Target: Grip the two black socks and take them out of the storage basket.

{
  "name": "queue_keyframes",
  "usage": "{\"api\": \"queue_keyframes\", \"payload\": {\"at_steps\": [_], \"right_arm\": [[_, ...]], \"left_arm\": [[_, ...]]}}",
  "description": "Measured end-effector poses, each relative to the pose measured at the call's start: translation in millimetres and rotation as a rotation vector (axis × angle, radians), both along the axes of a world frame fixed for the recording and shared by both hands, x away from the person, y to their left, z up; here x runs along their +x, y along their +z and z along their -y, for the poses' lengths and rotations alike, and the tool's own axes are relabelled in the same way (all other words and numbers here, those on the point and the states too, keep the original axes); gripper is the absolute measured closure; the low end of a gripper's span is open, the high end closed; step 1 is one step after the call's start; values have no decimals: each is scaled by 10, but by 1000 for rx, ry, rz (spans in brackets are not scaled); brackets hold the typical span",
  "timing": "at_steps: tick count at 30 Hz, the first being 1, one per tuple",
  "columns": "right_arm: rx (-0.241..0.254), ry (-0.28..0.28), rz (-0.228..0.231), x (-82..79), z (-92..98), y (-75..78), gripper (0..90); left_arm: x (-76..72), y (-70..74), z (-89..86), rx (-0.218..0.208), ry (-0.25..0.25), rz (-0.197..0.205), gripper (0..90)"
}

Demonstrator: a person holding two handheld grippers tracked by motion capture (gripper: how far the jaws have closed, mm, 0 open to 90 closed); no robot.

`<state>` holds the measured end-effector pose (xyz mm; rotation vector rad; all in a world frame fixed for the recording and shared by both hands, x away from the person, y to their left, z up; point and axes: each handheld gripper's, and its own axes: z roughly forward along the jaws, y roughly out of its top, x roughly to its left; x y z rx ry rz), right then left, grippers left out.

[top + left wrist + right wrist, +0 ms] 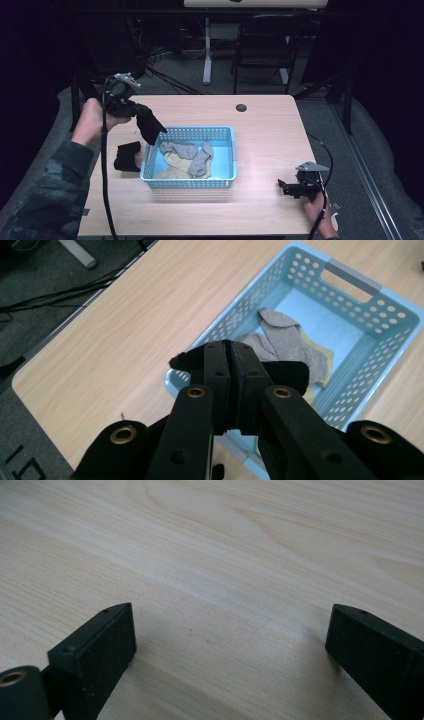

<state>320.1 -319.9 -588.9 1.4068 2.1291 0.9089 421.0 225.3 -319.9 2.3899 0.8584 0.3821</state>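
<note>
A light blue basket [220,132] [350,290] stands mid-table and holds grey socks [192,152] [287,337] and a yellowish one [172,162]. My left gripper [136,111] [231,357] is shut on a black sock [149,126] [287,375], which hangs above the basket's left rim. Another black sock [126,156] lies on the table left of the basket. Resting low on the table near the front right corner, my right gripper [286,187] [230,640] is open with only bare wood between its jaws.
The wooden table [270,135] has a dark round hole [241,107] near its far edge. A chair [262,45] and a desk leg [207,50] stand on the floor beyond the table. Cables trail from both grippers.
</note>
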Motion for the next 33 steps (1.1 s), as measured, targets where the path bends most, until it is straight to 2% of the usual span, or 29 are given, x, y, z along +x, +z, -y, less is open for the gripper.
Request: {"api": "queue_keyframes", "payload": {"at_steps": [1, 2, 3, 4, 8, 12, 18, 21, 23, 27, 29, 31, 33], "right_arm": [[0, 0, 0, 0, 0, 0, 54], [2, 1, 0, 0, -1, 0, 54], [2, 1, 0, 0, -1, 0, 54], [0, -1, 1, 0, -1, 0, 54], [0, 0, 1, 0, -1, 0, 54], [0, 0, 0, 0, 0, 0, 54], [0, -1, 1, 0, -1, 0, 54], [2, 1, 0, 0, 0, 0, 54], [2, 1, 0, 0, 0, 0, 54], [0, 0, 1, 1, 0, -1, 54], [0, 0, 1, 1, 0, -1, 54], [0, 0, 1, 0, -1, -1, 54], [3, 0, 2, 1, -1, -1, 54]], "left_arm": [[0, 0, 0, 0, 0, 0, 863], [24, -10, -103, -15, 26, -5, 863], [24, -10, -103, -15, 26, -5, 863], [43, -15, -204, -27, 51, -3, 863], [85, -37, -368, -58, 93, -6, 863], [135, -105, -467, -38, 135, -14, 863], [224, -226, -597, -39, 181, -36, 863], [330, -341, -736, -65, 225, -58, 863], [349, -371, -760, -68, 235, -57, 863], [407, -531, -787, -32, 255, -72, 863], [419, -562, -785, -27, 263, -73, 863], [465, -652, -790, -25, 279, -76, 863], [535, -737, -797, 2, 304, -106, 863]]}}
